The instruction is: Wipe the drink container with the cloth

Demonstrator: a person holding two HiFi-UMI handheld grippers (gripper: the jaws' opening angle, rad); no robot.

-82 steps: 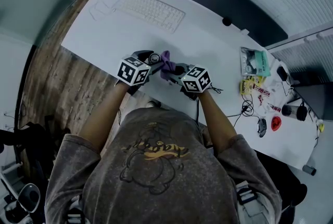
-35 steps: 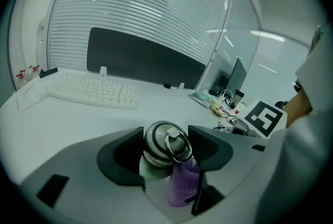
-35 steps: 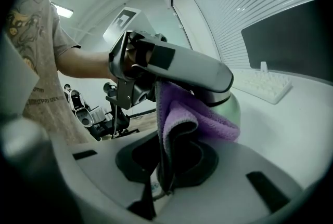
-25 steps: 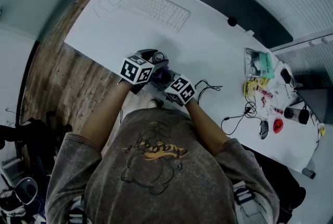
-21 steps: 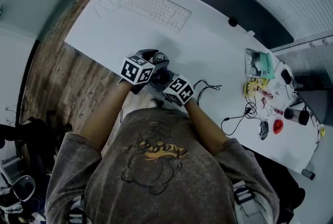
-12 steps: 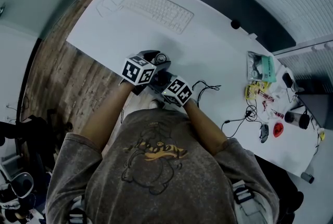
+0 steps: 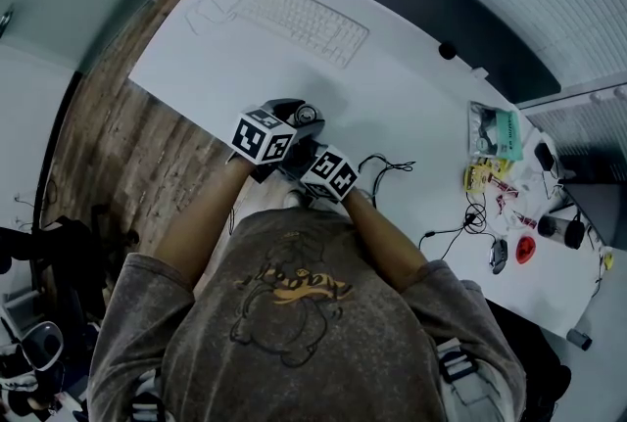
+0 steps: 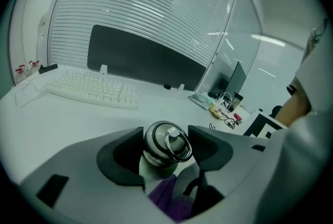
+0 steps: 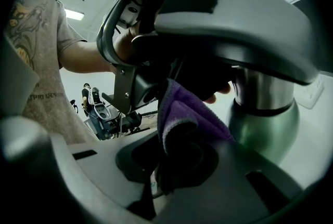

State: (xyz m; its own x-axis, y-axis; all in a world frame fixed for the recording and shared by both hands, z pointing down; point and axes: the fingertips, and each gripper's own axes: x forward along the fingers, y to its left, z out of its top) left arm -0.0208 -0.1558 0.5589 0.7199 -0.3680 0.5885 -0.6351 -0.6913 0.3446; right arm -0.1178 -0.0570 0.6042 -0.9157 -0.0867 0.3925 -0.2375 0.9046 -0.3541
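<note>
Left gripper view shows the left gripper (image 8: pixel 165 153) clamped wide around the neck of the green-bodied steel drink bottle with a ring-handled metal cap (image 8: pixel 165 141), at the near edge of the white desk (image 7: pixel 411 97). Rigid, smooth and probably slippery, the bottle seems best gripped firmly just there, below the cap. Right gripper view adds what the other barely shows: the right gripper (image 9: pixel 174 163) pinching the soft, limp purple cloth (image 9: pixel 182 114), bunched just beside the bottle's green flank, though contact is unclear.
</note>
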